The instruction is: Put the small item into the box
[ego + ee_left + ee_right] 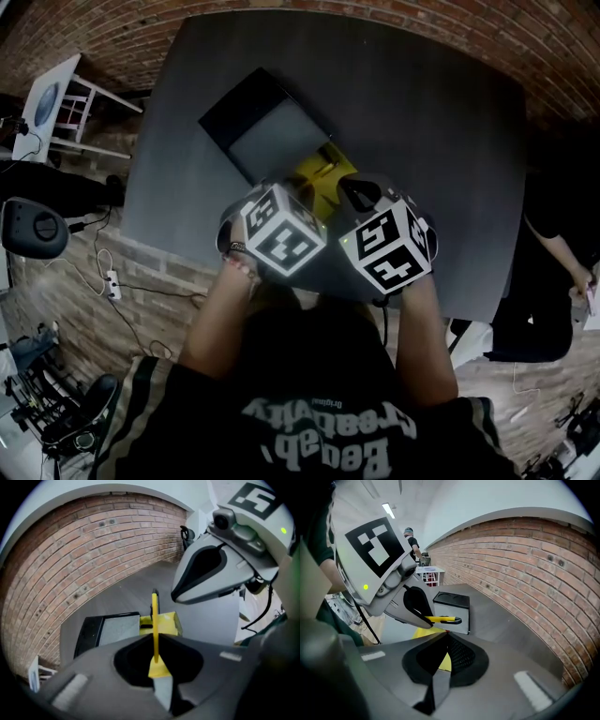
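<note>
Dark surface (422, 112): left gripper (157, 663) pinched the yellow item (154, 620), right gripper (443, 637) sat closed, empty; I'd centre it over the box (169, 623) before releasing.

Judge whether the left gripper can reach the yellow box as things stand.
Probably yes: the left gripper, shut on a thin yellow item, hangs just before the open yellow box, and nothing lies between.

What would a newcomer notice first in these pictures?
The left gripper is shut on a thin yellow item, held close to the yellow box near the middle of the dark table. Just beyond the box lies a black tray with a grey inside.
</note>
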A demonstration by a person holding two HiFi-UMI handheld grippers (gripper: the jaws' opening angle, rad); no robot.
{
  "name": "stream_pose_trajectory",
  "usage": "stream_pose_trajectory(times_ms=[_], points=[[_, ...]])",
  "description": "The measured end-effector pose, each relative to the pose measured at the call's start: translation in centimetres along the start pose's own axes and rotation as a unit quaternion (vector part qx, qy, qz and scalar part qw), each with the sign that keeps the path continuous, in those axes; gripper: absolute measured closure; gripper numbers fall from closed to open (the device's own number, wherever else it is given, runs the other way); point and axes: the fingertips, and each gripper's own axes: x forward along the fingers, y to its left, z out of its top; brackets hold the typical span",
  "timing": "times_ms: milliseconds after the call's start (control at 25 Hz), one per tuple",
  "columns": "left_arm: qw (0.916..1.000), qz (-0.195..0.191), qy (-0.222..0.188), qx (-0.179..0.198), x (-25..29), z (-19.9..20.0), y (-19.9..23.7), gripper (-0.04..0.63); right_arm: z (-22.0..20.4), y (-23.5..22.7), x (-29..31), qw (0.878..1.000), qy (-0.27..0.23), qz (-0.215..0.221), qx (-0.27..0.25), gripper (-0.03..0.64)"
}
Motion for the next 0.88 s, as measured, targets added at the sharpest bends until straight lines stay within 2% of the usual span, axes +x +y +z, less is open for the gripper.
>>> stream_pose_trajectory(times_ms=[320, 880], points=[[0.9998, -0.005, 0.009, -0.018, 1.3, -1.2, 0.9, 0.566, -1.0, -0.1, 1.4, 1.000, 0.011, 0.007, 0.007, 0.611], [0.9979, -0.049, 0.032, -0.029, 6.0, -4.1, 0.8, 0.566, -3.1, -0.6, 5.2, 0.998, 0.045, 0.021, 0.030, 0.611]])
